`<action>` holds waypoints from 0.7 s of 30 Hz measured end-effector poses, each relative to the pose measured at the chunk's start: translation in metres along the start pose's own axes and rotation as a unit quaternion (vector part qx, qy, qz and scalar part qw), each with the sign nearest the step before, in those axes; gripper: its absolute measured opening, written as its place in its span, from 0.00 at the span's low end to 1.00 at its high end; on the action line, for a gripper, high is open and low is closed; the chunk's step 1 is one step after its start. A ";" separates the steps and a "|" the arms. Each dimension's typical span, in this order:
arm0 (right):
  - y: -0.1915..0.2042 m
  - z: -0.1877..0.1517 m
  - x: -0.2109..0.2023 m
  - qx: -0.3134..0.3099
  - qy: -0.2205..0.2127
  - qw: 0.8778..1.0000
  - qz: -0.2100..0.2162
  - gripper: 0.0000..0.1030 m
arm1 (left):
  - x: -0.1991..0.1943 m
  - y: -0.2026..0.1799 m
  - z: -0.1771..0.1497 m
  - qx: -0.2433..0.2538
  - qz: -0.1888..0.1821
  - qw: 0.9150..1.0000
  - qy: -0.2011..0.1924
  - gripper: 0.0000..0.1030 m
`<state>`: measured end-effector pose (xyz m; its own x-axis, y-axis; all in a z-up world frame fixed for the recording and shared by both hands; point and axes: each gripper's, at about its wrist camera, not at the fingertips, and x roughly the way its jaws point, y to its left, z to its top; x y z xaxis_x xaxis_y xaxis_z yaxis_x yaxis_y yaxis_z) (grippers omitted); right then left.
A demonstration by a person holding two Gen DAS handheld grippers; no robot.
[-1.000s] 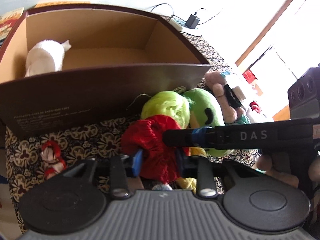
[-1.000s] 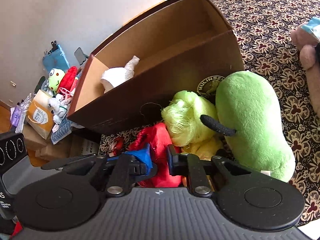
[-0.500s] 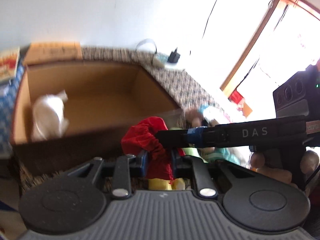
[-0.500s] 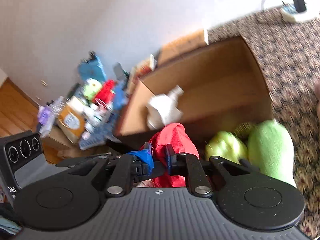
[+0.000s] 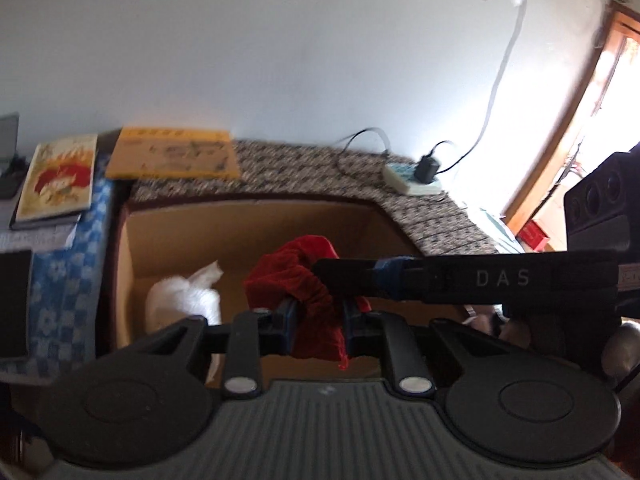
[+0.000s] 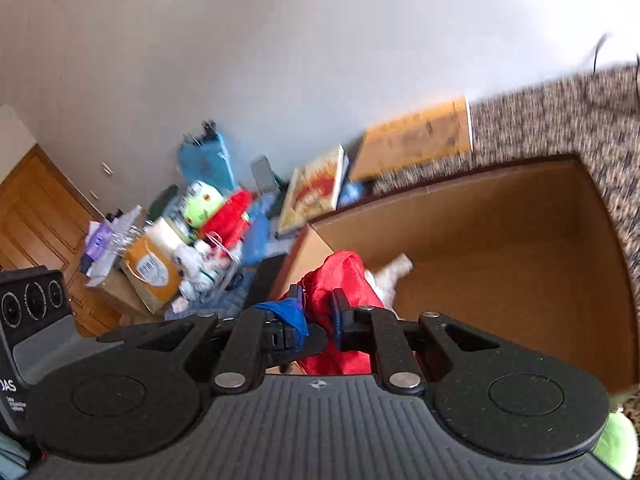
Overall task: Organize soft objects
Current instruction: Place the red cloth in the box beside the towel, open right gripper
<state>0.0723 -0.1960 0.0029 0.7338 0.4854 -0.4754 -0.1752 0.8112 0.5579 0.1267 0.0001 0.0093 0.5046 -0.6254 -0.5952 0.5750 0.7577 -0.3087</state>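
The patterned bedspread (image 5: 304,164) carries an open cardboard box (image 5: 248,236), the largest thing in sight, with a white soft toy (image 5: 184,300) lying inside near its left wall. Above the box opening hangs a red fabric piece (image 5: 304,280), clamped from both sides: the left tongs (image 5: 318,326) are pressed together on its lower fold, and the right tongs (image 6: 316,316) grip the same cloth, their jaws closed on it with a scrap of blue tape on one finger. Judging by this, the step in hand is carrying the red piece over to the box; the next move calls for lowering it past the rim, clear of the white toy, and letting both tongs part so it drops inside. A green plush (image 6: 616,444) shows at the lower right edge, outside the box and not yet put away. Readable writing is scarce: "DAS" on the right tool's arm; the book (image 5: 56,180) covers are too blurred.
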 end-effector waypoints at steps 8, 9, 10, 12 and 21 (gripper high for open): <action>-0.022 0.000 0.064 0.050 0.108 0.993 -0.018 0.00 | 0.035 0.039 -0.018 -0.062 0.050 0.994 0.080 0.15; -0.024 -0.001 0.071 0.054 0.122 0.991 -0.020 0.00 | 0.038 0.043 -0.019 -0.068 0.058 0.992 0.089 0.15; -0.024 -0.002 0.078 0.056 0.135 0.989 -0.022 0.00 | 0.040 0.048 -0.020 -0.074 0.065 0.990 0.097 0.15; -0.025 -0.004 0.090 0.062 0.159 0.985 -0.026 0.00 | 0.043 0.053 -0.020 -0.089 0.081 0.986 0.114 0.15; -0.029 -0.014 0.120 0.086 0.218 0.972 -0.017 0.04 | 0.054 0.049 -0.023 -0.061 0.126 0.979 0.145 0.22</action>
<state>0.1562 -0.1567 -0.0795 0.3828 0.5815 -0.7179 -0.0149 0.7809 0.6245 0.1672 0.0077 -0.0549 0.4060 -0.3487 -0.8447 0.3652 0.9092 -0.1998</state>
